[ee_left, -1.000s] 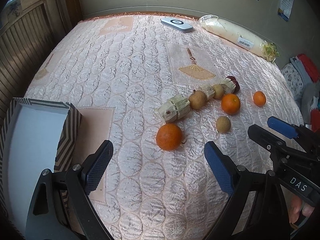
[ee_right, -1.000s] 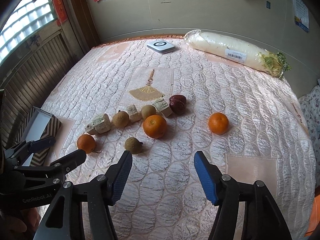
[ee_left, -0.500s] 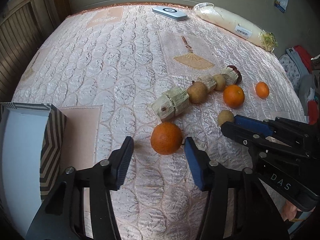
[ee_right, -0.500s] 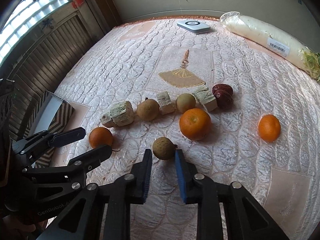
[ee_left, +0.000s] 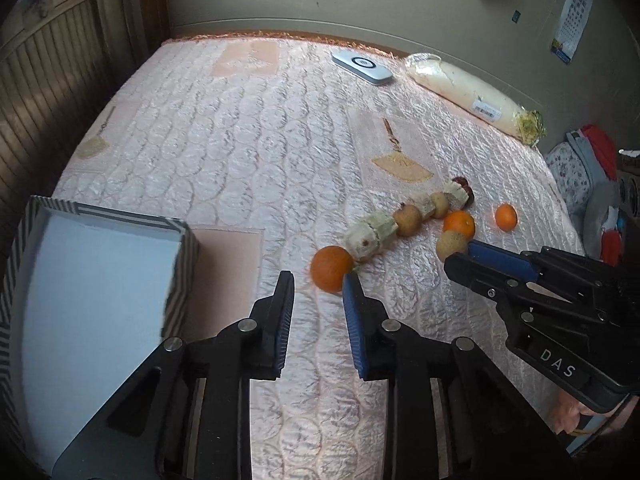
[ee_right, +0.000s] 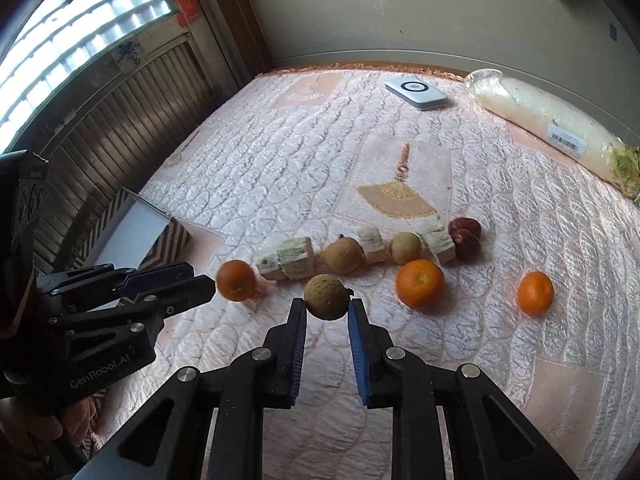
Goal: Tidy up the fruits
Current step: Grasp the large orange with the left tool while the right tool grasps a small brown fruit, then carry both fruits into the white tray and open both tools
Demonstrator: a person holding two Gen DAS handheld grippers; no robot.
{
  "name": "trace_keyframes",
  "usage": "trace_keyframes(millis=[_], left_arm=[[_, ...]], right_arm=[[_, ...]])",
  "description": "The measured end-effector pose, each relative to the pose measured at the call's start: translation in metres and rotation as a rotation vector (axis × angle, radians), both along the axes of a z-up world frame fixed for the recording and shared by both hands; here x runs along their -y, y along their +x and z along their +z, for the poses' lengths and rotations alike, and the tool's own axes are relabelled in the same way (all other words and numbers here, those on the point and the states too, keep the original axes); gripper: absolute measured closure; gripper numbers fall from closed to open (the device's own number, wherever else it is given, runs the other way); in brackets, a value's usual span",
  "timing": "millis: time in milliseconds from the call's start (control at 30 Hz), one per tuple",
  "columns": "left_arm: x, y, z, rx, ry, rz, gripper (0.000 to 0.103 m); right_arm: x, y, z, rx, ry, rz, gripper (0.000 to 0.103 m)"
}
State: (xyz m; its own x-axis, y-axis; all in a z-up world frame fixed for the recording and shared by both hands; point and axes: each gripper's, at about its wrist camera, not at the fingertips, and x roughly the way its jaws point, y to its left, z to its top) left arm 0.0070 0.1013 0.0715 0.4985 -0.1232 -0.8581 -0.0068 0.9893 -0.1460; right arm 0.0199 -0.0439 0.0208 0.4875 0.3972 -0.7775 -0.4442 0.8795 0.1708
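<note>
Both grippers have just been closing: the right gripper point(ee_right: 327, 306) now pinches the brown fruit point(ee_right: 326, 297). The left gripper point(ee_left: 318, 286) has narrowed empty, its right fingertip at the orange point(ee_left: 331, 268) lying on the quilt point(ee_left: 240, 140) beside the box point(ee_left: 80, 280).

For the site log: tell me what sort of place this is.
Probably a bedroom at home: the fruit lies on a pink quilted bedspread that runs up to the wall, a barred window stands beside it, and a calendar hangs on the wall.
</note>
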Motion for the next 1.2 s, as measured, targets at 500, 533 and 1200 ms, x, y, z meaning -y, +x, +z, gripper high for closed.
trace_keyframes(millis=[500, 533, 1200], left_arm=[[0.003, 0.007, -0.022, -0.046, -0.013, -0.134, 0.045], [0.008, 0.01, -0.025, -0.048, 0.008, -0.147, 0.045], [-0.001, 0.027, -0.023, -0.011, 0.002, -0.152, 0.072]], right_arm=[[-0.031, -0.005, -0.002, 0.011, -0.052, 0.02, 0.083], [-0.026, -0.005, -0.002, 0.009, -0.052, 0.008, 0.083], [-0.02, -0.011, 0.001, 0.007, -0.025, -0.002, 0.083]])
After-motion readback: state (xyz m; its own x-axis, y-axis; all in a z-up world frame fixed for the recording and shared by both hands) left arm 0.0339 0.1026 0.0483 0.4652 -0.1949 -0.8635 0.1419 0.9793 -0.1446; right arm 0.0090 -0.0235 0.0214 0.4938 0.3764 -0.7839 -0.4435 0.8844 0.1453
